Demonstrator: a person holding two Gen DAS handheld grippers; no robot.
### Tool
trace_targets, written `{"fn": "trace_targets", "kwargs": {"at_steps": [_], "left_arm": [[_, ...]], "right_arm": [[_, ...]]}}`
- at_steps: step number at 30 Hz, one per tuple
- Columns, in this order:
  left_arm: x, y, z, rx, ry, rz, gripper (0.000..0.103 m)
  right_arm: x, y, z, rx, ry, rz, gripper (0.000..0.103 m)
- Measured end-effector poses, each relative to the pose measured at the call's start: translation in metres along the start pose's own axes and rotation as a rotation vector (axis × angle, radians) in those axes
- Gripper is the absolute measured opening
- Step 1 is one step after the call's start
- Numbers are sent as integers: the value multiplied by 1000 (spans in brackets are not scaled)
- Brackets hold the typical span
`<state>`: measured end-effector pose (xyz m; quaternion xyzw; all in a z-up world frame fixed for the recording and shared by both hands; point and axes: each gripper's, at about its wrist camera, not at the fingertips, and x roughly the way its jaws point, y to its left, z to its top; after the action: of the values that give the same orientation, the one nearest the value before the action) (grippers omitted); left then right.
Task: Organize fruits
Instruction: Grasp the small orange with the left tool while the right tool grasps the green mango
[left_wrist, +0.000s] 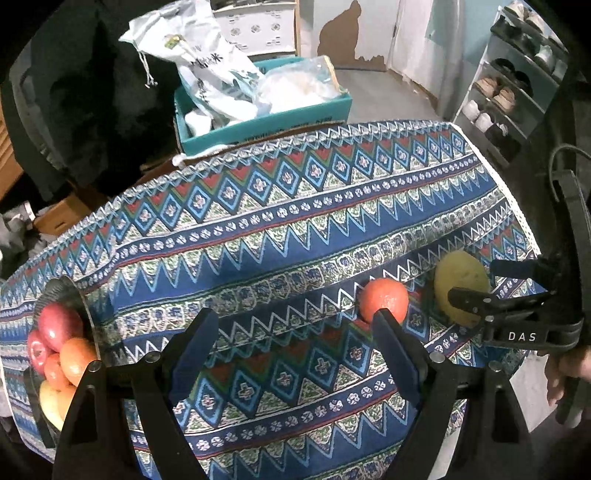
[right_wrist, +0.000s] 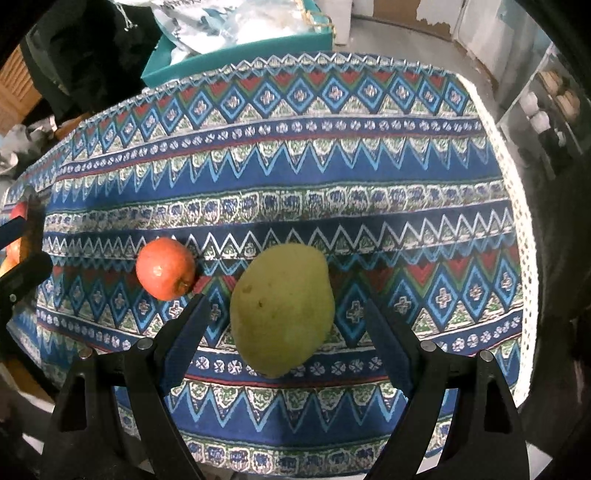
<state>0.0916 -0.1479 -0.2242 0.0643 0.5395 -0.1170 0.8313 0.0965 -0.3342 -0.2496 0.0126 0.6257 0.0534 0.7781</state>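
Because two fruits are not yet in the bowl (left_wrist: 61, 291), I hold my right tool (right_wrist: 284, 328) spread around the green pear (right_wrist: 282, 314) on the counter (right_wrist: 332, 177), not squeezing. My left tool (left_wrist: 295, 339), spread and empty, waits beside the red fruit (left_wrist: 384, 297).

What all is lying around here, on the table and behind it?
green-yellow fruit: one, on the tablecloth, between the right gripper's open fingers, untouched
orange-red fruit: one, on the cloth just left of the green one
fruit bowl: one, dark, at the table's left edge, holding red, orange and yellow fruit
tablecloth: one, blue with red, green and white zigzag bands, covering the table
teal box: one, behind the table, stuffed with white bags
shoe rack: one, pale, far right, shoes on its shelves
dark clothing: hanging at back left
left gripper: black, blue pads, open over bare cloth
right gripper: black, blue pads, open
hand: one, at the right edge
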Motion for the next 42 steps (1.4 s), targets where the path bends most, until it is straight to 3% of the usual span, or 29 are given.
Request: {"fn": "trace_targets", "kwargs": {"at_steps": [8, 9, 11, 16, 26, 42], "left_arm": [[17, -1, 2, -32, 32, -39, 87], [19, -1, 3, -35, 35, -44, 87], [22, -4, 5, -39, 41, -57, 87], [30, -13, 9, -49, 55, -95, 87], [51, -44, 18, -5, 85, -119, 87], [79, -57, 10, 18, 121, -136, 86]], "right_arm": [[22, 1, 0, 6, 18, 11, 83], [25, 1, 0, 7, 20, 17, 81], [29, 1, 1, 13, 24, 38, 66], [32, -3, 0, 33, 8, 52, 65], [7, -30, 5, 53, -80, -28, 65], [12, -34, 6, 52, -72, -35, 65]]}}
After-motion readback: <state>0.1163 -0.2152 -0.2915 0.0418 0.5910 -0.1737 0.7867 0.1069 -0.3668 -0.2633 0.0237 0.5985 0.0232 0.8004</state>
